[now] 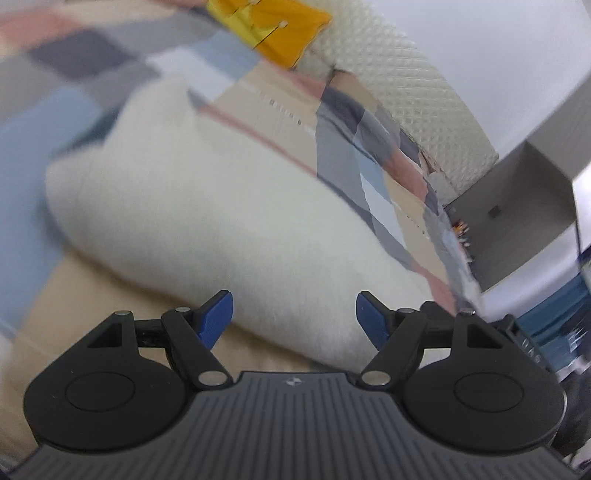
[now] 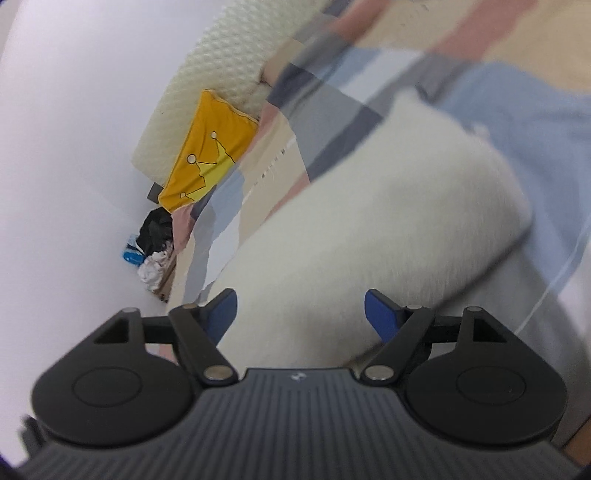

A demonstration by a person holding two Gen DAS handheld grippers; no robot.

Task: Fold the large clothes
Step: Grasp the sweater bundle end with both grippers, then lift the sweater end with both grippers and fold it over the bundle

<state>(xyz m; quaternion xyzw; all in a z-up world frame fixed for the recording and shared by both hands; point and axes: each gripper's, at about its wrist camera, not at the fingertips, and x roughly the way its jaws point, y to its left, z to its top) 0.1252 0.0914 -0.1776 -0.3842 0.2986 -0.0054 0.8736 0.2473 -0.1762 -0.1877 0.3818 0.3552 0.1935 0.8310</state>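
A white fluffy garment (image 1: pixel 207 206) lies folded in a thick bundle on a bed with a patchwork cover of blue, grey, pink and beige (image 1: pixel 55 140). My left gripper (image 1: pixel 294 317) is open and empty, its blue fingertips (image 1: pixel 218 317) just in front of the garment's near edge. The same garment shows in the right wrist view (image 2: pixel 369 221). My right gripper (image 2: pixel 300 314) is open and empty, close over the garment's near end. Both views are blurred.
A yellow cushion with a crown drawing (image 1: pixel 273 26) (image 2: pixel 207 155) leans on a cream quilted headboard (image 1: pixel 399 85) (image 2: pixel 221 66). White wall (image 2: pixel 74 147) beside the bed. A dark and white pile of things (image 2: pixel 155 247) lies by the wall. A grey box-like unit (image 1: pixel 517 218) stands beyond the bed.
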